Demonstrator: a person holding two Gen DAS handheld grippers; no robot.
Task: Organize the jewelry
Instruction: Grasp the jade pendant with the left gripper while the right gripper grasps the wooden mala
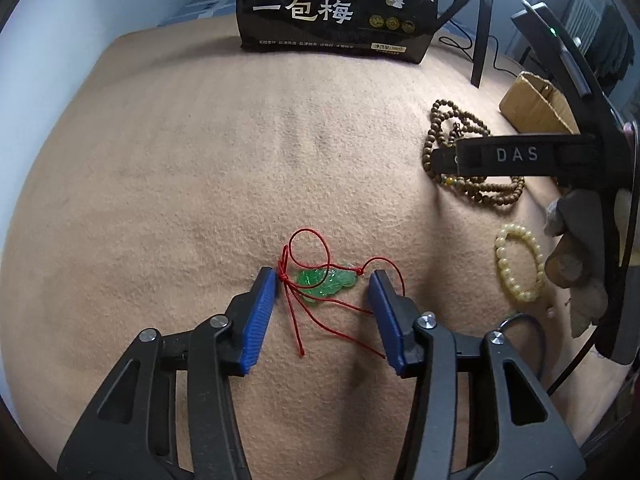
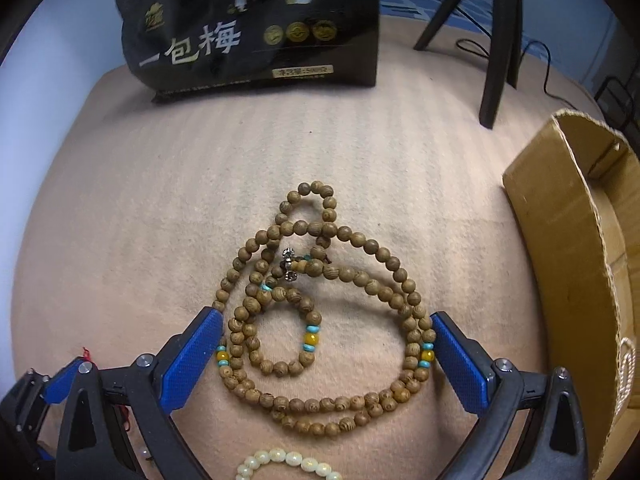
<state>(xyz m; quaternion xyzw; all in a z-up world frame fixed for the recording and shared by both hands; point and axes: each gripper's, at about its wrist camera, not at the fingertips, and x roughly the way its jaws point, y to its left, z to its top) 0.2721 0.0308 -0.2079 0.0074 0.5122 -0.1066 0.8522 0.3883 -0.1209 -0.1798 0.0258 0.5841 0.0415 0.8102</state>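
Note:
A green jade pendant (image 1: 326, 282) on a tangled red cord (image 1: 308, 248) lies on the tan cloth between the blue pads of my left gripper (image 1: 323, 284), which is open around it. A long string of brown wooden beads (image 2: 320, 320) lies coiled between the blue pads of my right gripper (image 2: 326, 328), which is open and low over it. The beads also show in the left wrist view (image 1: 472, 184), partly under the right gripper's black body. A cream bead bracelet (image 1: 518, 262) lies nearer, its top edge also in the right wrist view (image 2: 288, 464).
A cardboard box (image 2: 568, 264) stands open at the right of the beads. A black snack bag (image 1: 336, 8) stands at the back of the cloth. A black tripod (image 2: 496, 40) stands at the back right. The tan cloth (image 1: 180, 160) covers the whole surface.

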